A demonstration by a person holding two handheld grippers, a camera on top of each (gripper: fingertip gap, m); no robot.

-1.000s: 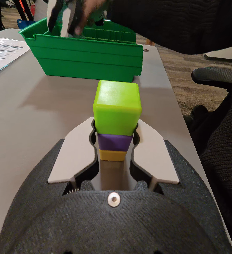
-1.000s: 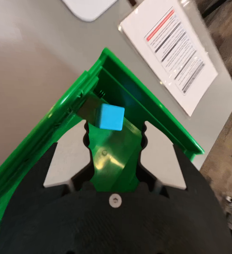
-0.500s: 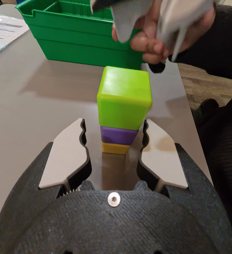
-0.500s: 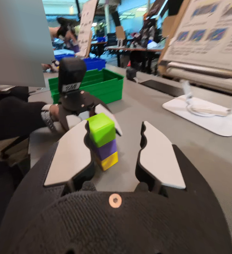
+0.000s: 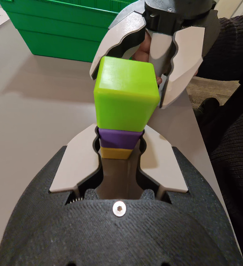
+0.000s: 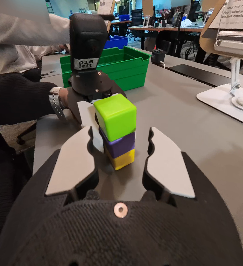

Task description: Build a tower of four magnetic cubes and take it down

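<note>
Left wrist view
- Landmark: a three-cube stack on the grey table (image 5: pixel 31 115), with the lime cube (image 5: pixel 125 93) on the purple cube (image 5: pixel 119 139) on the yellow cube (image 5: pixel 115 154).
- My left gripper (image 5: pixel 120 133): its jaws were spread half a second ago. They are now drawn in on the purple cube, with both tips touching its sides.
- My right gripper (image 5: pixel 128 90): it was above and beyond the stack. It is now lowered at the far side, with its fingers straddling the lime cube.
- Green bin (image 5: pixel 60 28): it sits behind the stack, well apart from it.

Right wrist view
- Right jaws: they are spread wide and hold nothing. The stack stands just ahead between the tips, and I cannot confirm contact.
- Change: the stack is nearer and more central than half a second ago.
- Stack: it is upright, and the lime cube sits slightly askew on the purple cube.
</note>
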